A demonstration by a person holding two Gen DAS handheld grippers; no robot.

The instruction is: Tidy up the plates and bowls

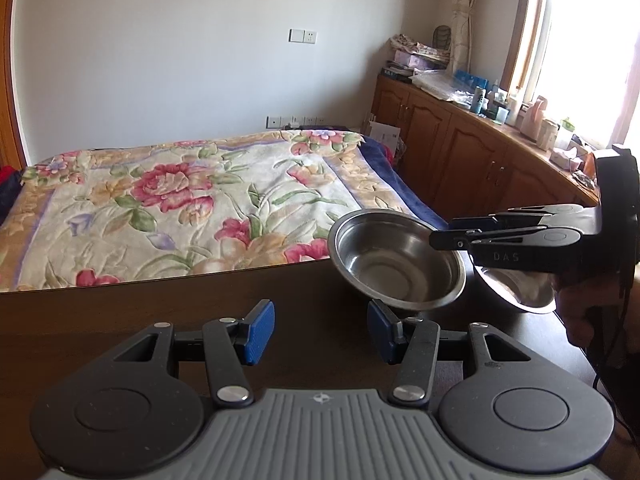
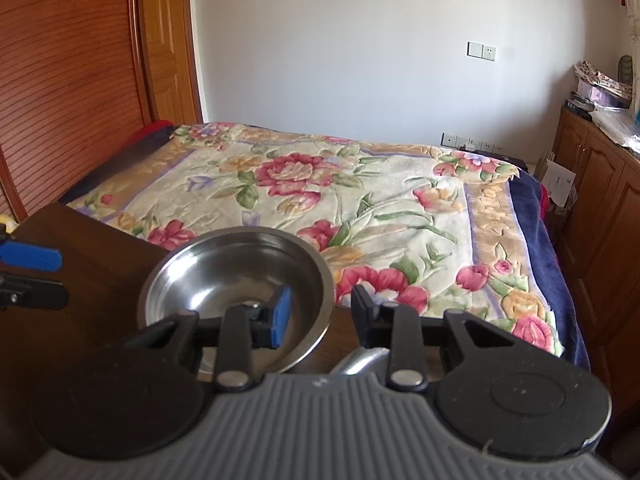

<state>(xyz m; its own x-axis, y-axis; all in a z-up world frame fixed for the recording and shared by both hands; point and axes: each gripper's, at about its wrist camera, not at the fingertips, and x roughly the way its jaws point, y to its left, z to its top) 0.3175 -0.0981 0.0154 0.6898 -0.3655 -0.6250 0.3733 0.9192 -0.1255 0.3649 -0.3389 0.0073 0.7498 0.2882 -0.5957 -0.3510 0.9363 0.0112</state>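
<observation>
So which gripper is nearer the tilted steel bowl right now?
Right. The right gripper straddles the tilted steel bowl at its rim, one finger inside, one outside. The left gripper is open, short of the bowl and to its left, over the table.

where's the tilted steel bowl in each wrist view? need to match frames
Left wrist: tilted steel bowl sits right of centre, over the dark table, right gripper at its rim.
Right wrist: bowl sits lower centre, one finger inside it.
Shared landmark: floral bedspread behind the bowl.
</observation>
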